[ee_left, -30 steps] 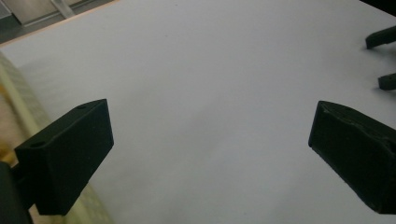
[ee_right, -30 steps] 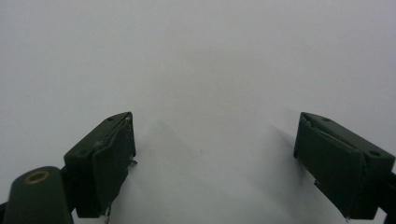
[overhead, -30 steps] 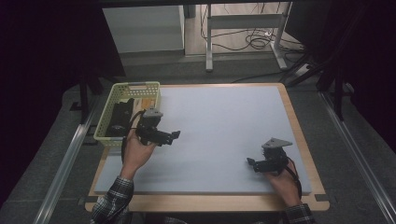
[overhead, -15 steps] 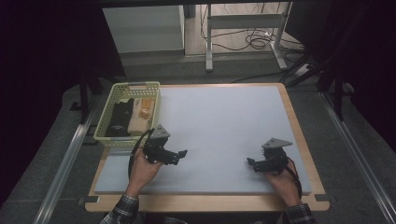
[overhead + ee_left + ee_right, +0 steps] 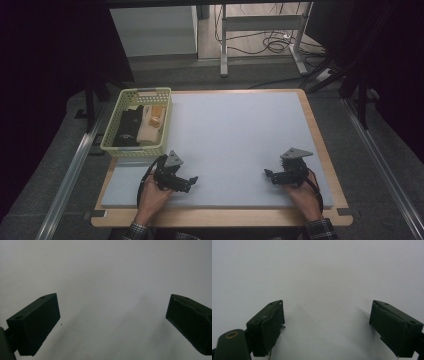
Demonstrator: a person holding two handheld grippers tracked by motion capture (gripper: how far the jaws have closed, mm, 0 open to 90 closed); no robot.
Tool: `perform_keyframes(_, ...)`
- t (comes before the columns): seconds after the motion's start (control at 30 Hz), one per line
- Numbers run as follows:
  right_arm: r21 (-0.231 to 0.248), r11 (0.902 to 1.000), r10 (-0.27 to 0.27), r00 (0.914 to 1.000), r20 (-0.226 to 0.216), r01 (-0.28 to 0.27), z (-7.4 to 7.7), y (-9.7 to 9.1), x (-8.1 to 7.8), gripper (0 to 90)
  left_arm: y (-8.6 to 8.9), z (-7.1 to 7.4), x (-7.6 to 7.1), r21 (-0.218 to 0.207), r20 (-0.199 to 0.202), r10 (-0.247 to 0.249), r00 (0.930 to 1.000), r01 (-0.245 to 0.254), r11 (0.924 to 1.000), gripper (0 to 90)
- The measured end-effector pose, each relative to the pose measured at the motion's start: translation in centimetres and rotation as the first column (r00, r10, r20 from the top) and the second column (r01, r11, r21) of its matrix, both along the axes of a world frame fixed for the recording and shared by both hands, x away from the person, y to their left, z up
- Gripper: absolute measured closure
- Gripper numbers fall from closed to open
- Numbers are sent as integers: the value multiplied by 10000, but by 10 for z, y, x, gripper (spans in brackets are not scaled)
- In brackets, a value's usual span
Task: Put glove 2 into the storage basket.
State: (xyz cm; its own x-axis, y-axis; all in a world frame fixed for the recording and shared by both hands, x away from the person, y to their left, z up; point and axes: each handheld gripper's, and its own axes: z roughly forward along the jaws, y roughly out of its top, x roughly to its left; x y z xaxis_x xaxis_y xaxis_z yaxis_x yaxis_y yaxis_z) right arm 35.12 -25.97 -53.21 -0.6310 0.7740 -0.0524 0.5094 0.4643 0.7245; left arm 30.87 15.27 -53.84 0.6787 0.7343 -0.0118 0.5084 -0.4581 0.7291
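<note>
Yellow plastic basket [image 5: 114, 145] w/ black and cream things sits at the far left edge of the pale grey foam mat [image 5: 235, 130]. Just right of it, near the front, left black gripper [image 5: 189, 182] rests low, jaws spread, empty. Right black gripper [image 5: 268, 175] rests well apart, jaws spread, empty too.

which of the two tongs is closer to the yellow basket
The left tongs: they sit just below the near end of the yellow basket, while the right tongs rest far across the grey mat, near its right edge.
</note>
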Motion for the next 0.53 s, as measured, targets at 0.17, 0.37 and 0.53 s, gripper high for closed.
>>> perform_keyframes(0.17, 1, 10000, 3, 10000, 1, -3, 0, 0, 0, 122, -3, -11, 0, 395, -225, 60, 9997, -51, 9992, 0)
perform_keyframes(0.37, -21, 10000, 14, 10000, 27, -14, 0, 0, 0, 122, 0, -12, 4, 129, -669, 214, 9975, -206, 9997, 0)
perform_keyframes(0.53, -12, 10000, 17, 10000, 16, -17, 0, 0, 0, 122, -1, -12, 4, 215, -672, 248, 9974, -234, 9995, 0)
